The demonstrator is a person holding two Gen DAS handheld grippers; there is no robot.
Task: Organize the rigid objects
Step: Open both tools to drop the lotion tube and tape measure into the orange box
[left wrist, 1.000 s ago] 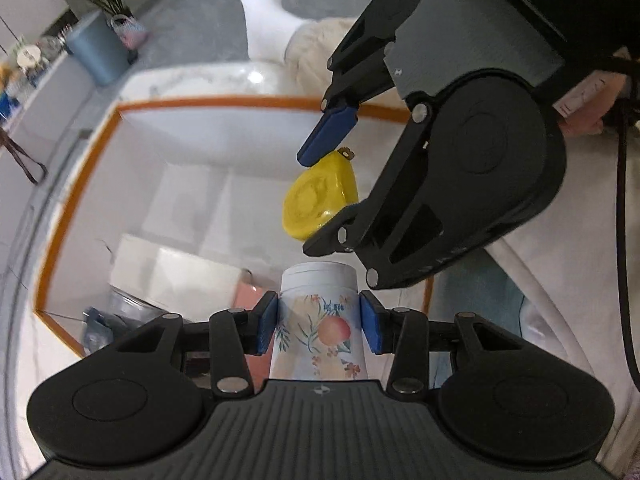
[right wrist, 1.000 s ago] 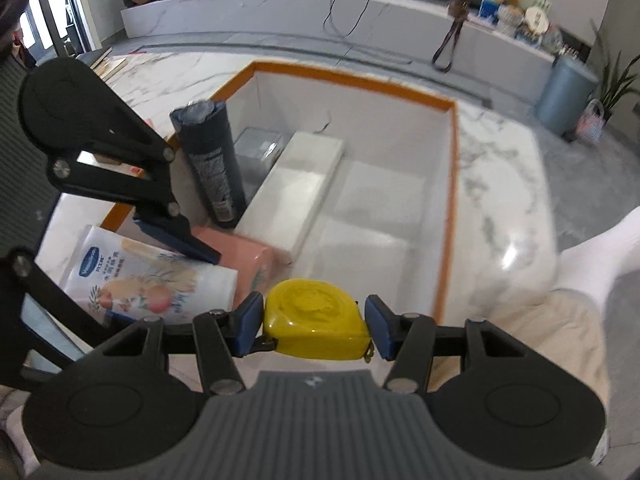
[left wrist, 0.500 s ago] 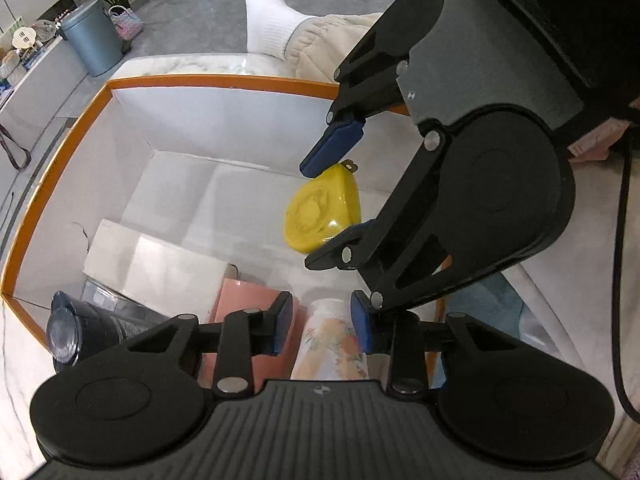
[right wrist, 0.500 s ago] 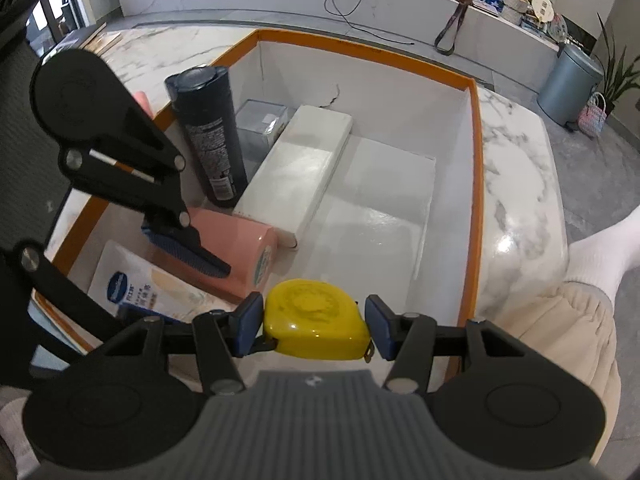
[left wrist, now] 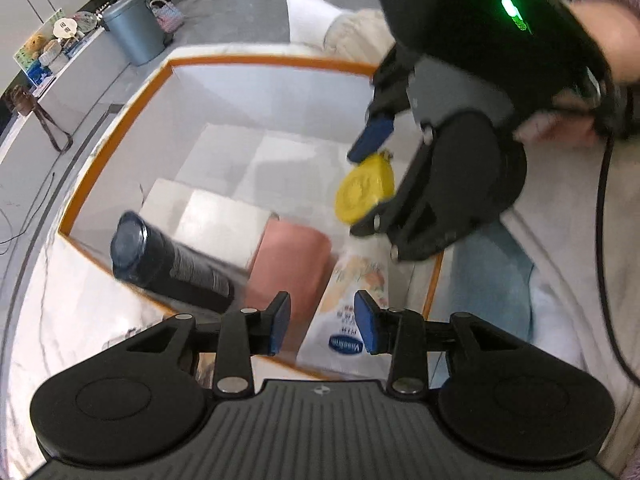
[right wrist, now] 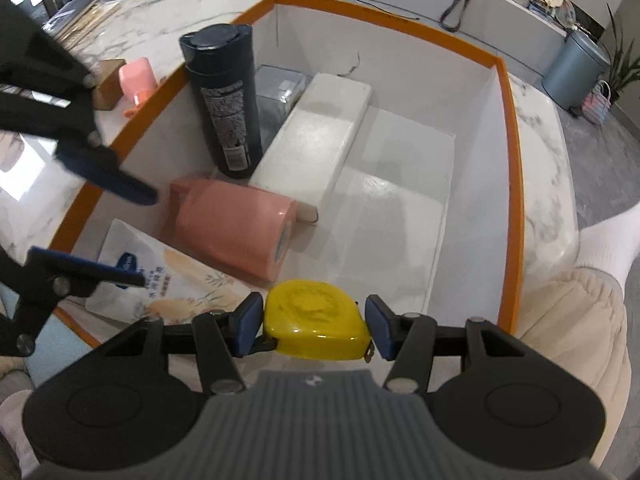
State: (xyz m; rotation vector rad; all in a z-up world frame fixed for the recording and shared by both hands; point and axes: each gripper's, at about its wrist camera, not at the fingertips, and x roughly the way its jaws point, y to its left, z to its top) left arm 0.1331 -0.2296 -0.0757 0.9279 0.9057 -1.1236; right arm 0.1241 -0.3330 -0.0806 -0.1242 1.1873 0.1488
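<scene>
My right gripper (right wrist: pixel 314 330) is shut on a yellow tape measure (right wrist: pixel 316 320) and holds it over the near end of a white box with an orange rim (right wrist: pixel 508 160). The left wrist view shows the same tape measure (left wrist: pixel 362 194) hanging above the box floor. A floral lotion tube (left wrist: pixel 352 300) lies flat in the box beside a pink roll (left wrist: pixel 290 264). My left gripper (left wrist: pixel 322 322) hovers above the tube, its jaws opening with nothing pressed between them. Its fingers (right wrist: pixel 104 176) show at the left of the right wrist view.
In the box stand a dark bottle (right wrist: pixel 224 96), a clear plastic case (right wrist: pixel 276 92) and a long white block (right wrist: pixel 320 140); bare floor (right wrist: pixel 400 200) lies to their right. A pink cup (right wrist: pixel 138 80) sits on the marble counter. A person's leg (right wrist: pixel 608 236) is beside the box.
My left gripper let go of the floral tube, which now lies in the box, and drew back from it. My right gripper sank a little with the tape measure.
</scene>
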